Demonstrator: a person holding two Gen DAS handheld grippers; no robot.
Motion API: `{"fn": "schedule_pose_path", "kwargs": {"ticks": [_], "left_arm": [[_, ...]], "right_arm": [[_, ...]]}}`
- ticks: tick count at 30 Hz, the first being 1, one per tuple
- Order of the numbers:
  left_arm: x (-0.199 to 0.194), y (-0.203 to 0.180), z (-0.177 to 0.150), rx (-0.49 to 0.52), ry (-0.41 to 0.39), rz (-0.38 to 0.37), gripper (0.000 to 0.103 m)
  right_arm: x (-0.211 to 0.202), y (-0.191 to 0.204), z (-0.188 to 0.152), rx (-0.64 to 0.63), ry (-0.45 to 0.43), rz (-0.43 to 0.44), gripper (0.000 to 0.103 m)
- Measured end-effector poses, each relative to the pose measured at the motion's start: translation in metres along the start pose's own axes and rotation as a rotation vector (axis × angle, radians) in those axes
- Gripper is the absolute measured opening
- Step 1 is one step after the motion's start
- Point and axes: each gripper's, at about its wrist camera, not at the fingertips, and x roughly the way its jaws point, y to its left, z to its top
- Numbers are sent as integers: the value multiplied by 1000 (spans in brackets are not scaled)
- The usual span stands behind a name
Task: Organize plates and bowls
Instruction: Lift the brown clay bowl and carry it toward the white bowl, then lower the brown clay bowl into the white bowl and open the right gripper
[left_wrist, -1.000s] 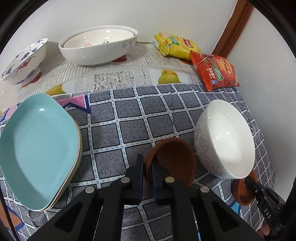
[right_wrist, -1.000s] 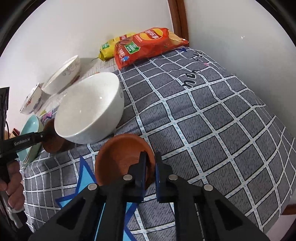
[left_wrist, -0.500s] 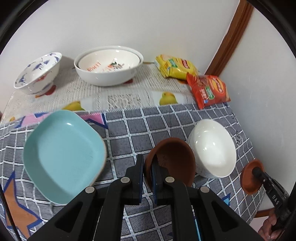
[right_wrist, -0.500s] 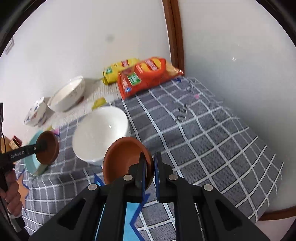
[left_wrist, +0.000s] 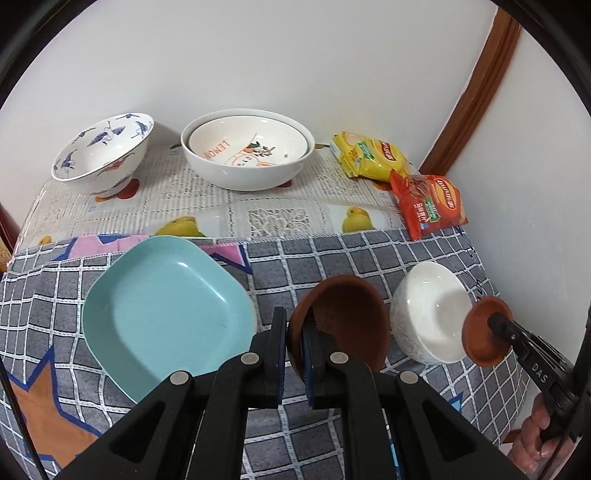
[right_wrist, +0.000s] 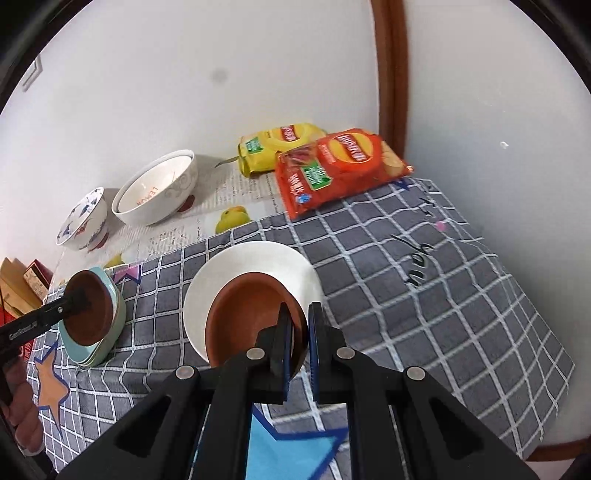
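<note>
A: Left gripper (left_wrist: 293, 345)?
B: Jaws clenched on the rim of a brown dish (left_wrist: 343, 321), held above the table (left_wrist: 332, 254).
A: Right gripper (right_wrist: 299, 332)?
B: Clamped on the second brown dish (right_wrist: 247, 317), over the white bowl (right_wrist: 221, 288) near the table's front edge.
A: Teal plates (left_wrist: 166, 314)?
B: Stacked, front left.

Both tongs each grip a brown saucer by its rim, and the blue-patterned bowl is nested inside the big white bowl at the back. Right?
Not quite. The left wrist view shows the blue-patterned bowl standing alone, beside the big white bowl. Both tongs, left and right, do grip brown saucers.
</note>
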Motion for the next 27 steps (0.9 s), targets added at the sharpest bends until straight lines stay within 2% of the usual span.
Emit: {"fn": "schedule_pose_path", "kwargs": {"ticks": [15,27], "left_arm": [[22,6,6,-4,25,-19,8],[29,9,8,-6,34,-32,8]], "right_arm": [[60,22,10,-64,77,-51,9],[78,26,8,-82,112,-63,8]]}}
